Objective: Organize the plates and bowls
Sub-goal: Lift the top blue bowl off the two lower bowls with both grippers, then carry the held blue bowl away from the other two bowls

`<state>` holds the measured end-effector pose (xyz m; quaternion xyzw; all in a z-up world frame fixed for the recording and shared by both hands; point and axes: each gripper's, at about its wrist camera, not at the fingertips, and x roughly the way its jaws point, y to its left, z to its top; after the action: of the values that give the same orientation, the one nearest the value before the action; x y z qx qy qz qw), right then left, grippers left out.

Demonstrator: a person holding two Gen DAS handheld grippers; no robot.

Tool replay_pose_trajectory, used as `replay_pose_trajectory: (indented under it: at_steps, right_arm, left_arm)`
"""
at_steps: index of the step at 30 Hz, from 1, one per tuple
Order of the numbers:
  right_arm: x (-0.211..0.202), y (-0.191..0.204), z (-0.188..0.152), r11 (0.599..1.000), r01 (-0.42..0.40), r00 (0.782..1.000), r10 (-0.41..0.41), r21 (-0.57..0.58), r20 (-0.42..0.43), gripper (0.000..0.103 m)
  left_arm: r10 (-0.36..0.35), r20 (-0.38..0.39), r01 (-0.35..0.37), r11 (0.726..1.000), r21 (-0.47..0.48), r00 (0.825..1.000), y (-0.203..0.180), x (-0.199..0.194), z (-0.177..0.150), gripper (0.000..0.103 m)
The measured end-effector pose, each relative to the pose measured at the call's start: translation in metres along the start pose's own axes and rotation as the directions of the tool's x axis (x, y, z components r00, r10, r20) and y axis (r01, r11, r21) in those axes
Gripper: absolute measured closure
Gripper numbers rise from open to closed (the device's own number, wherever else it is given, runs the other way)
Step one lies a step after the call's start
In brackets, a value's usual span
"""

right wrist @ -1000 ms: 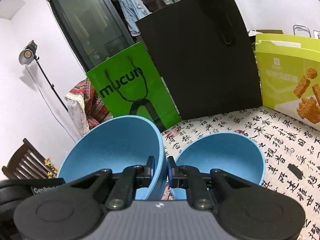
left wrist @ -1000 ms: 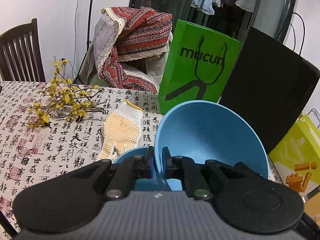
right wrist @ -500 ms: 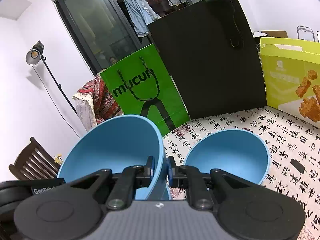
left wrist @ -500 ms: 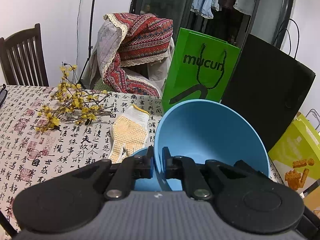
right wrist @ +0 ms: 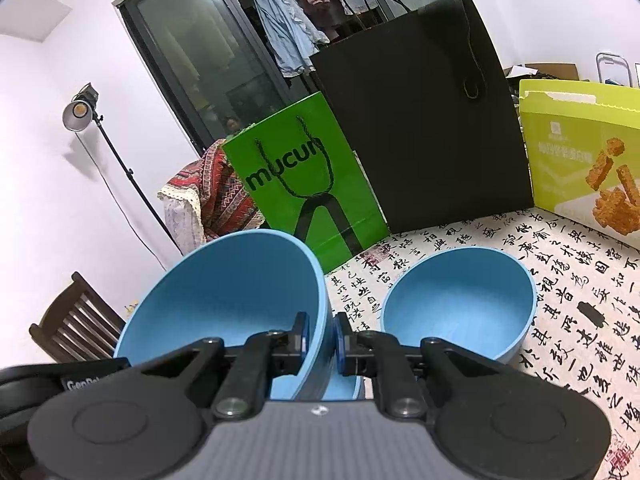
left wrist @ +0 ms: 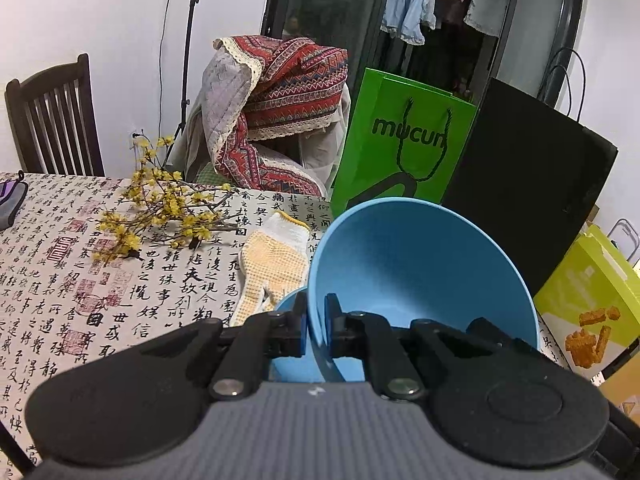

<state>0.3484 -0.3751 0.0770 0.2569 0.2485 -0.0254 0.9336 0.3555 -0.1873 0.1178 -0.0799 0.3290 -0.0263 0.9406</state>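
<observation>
Left wrist view: green "mucun" bag (left wrist: 404, 144); both jaws clenched on blue bowls (left wrist: 420, 264).

A home: hung clothes (left wrist: 408, 12), wooden chair (left wrist: 52, 120), calligraphy-print tablecloth (left wrist: 80, 280).

The left gripper (left wrist: 316, 316) points downward, jaws clamped on a blue bowl's rim (left wrist: 314, 280). The right gripper (right wrist: 320, 332) likewise pinches another bowl's rim (right wrist: 326, 312).

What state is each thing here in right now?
Left tongs: shut on the held blue bowl's rim.
Right tongs: shut on the same rim.
Held blue bowl: tilted.
Second blue bowl: upright, empty.
Green bag: standing.
Work glove: lying flat.
</observation>
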Motion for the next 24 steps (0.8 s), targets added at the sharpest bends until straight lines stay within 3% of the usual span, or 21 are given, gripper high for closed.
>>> replay_pose_trajectory:
  at_steps: [24]
  right_arm:
    - [-0.051,0.032,-0.034,0.999,-0.022,0.999,0.023,-0.031,0.027,0.091]
  left_arm:
    - [0.001,0.019,-0.002,1.000,0.006,1.000,0.042,-0.057,-0.022,0.094]
